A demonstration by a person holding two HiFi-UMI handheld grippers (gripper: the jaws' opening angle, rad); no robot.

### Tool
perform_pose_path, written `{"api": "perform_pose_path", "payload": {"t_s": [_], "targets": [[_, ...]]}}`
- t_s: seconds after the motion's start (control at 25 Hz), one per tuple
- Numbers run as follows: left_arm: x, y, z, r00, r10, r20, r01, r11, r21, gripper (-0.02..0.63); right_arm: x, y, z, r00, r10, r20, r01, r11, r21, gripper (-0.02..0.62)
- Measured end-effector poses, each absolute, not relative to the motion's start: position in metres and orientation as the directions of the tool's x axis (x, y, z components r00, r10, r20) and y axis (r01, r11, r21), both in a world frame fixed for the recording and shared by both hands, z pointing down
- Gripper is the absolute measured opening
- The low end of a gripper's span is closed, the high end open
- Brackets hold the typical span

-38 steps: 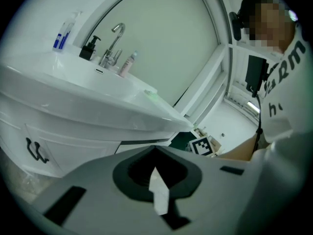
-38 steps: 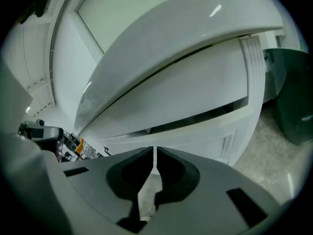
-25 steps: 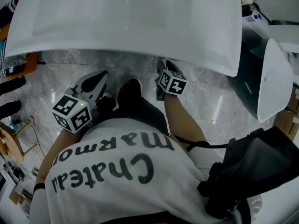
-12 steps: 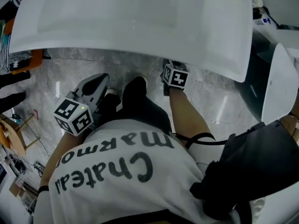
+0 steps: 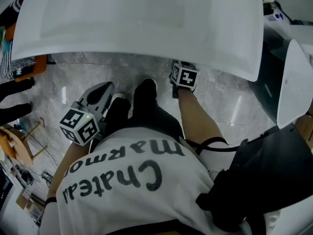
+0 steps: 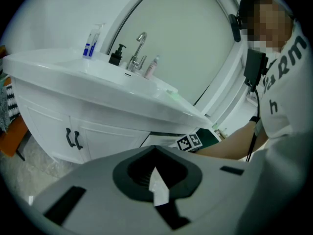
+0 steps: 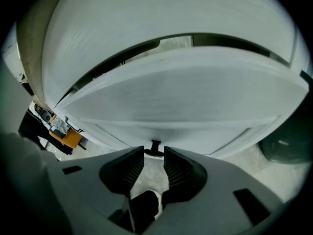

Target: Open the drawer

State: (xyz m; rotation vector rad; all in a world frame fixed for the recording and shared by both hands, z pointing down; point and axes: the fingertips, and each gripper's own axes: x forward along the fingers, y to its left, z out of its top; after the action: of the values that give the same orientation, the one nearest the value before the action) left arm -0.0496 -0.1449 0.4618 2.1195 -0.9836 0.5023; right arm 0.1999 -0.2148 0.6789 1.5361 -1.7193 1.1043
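Two grippers here: the right gripper's (image 7: 154,153) fingers, spread but just closing in, flank the small dark handle (image 7: 155,146) on the white drawer (image 7: 171,94) under the sink (image 5: 146,31) without pinching it, while the left gripper's (image 6: 154,173) fingers are pressed together, well back.

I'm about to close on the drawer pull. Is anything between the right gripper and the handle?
Nothing visible. The dark handle on the white drawer front sits just ahead of the right gripper, in line with the gap; its jaws, which have just been closing slightly, stand apart with nothing between them yet.
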Motion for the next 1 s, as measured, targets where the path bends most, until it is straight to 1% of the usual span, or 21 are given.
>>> {"api": "perform_pose_path", "payload": {"t_s": [0.36,0.68,1.0], "targets": [[-0.056,-0.132,0.467,0.626,-0.479,0.615,-0.778,-0.426,0.461,-0.002,0.199,-0.194,0.682,-0.155,-0.488,0.859,-0.983,-0.013,-0.185,0.132],[-0.06,-0.12,0.473,0.664,-0.434,0.609,-0.745,-0.447,0.495,-0.002,0.195,-0.187,0.683,-0.138,-0.478,0.867,-0.984,-0.036,-0.177,0.13],[-0.085,-0.106,0.473,0.674,-0.417,0.61,-0.736,-0.451,0.504,-0.002,0.193,-0.169,0.683,-0.115,-0.442,0.889,-0.984,-0.07,-0.162,0.13]]}}
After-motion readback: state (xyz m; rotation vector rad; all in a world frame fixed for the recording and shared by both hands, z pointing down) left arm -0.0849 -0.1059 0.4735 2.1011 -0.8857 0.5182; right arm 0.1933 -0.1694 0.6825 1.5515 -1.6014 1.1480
